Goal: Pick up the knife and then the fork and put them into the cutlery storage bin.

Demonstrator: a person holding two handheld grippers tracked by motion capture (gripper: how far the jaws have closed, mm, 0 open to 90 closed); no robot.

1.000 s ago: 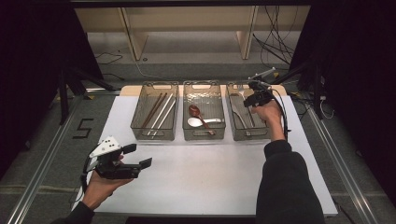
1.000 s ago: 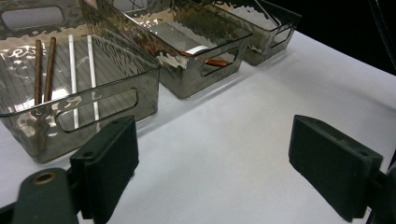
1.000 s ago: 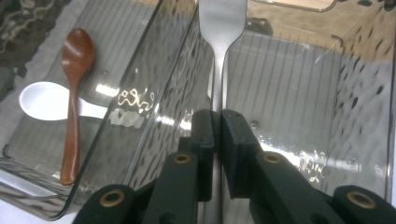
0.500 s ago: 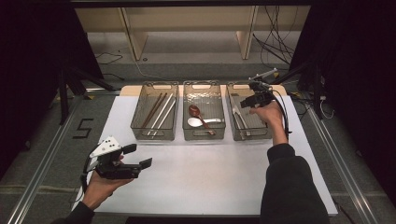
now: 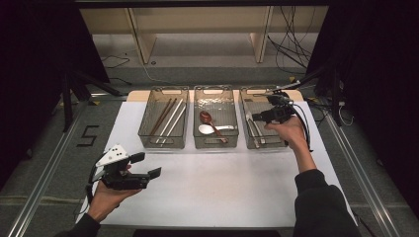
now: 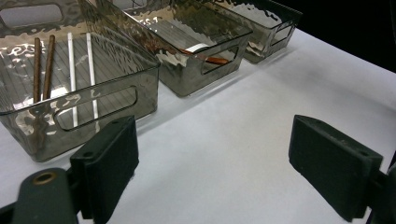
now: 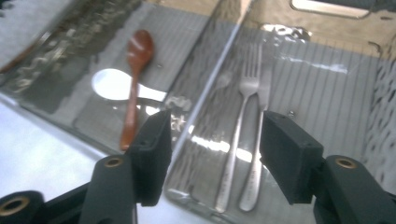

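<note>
Three smoky clear bins sit in a row along the far edge of the white tabletop (image 5: 222,197). The right tool (image 5: 253,117) hangs over the right bin (image 5: 284,144), near that bin's left wall, held in the person's right hand (image 5: 286,129). Its jaws have just been opening and now stand apart with nothing gripped between them. Seen along those jaws, two metal forks (image 7: 247,135) lie side by side on the ribbed floor of the bin, directly below the gap, tines toward the far edge. In the middle bin (image 5: 216,143) a brown wooden spoon (image 5: 211,123) lies across a white spoon (image 5: 213,129), touching it. The left bin (image 5: 163,144) holds a pair of brown chopsticks (image 5: 160,117) and a pair of white chopsticks (image 5: 173,121), side by side lengthwise. The left tool (image 5: 148,165) hovers near the tabletop's near left corner, jaws spread wide and empty, pointing across the bare sheet toward the bins.
</note>
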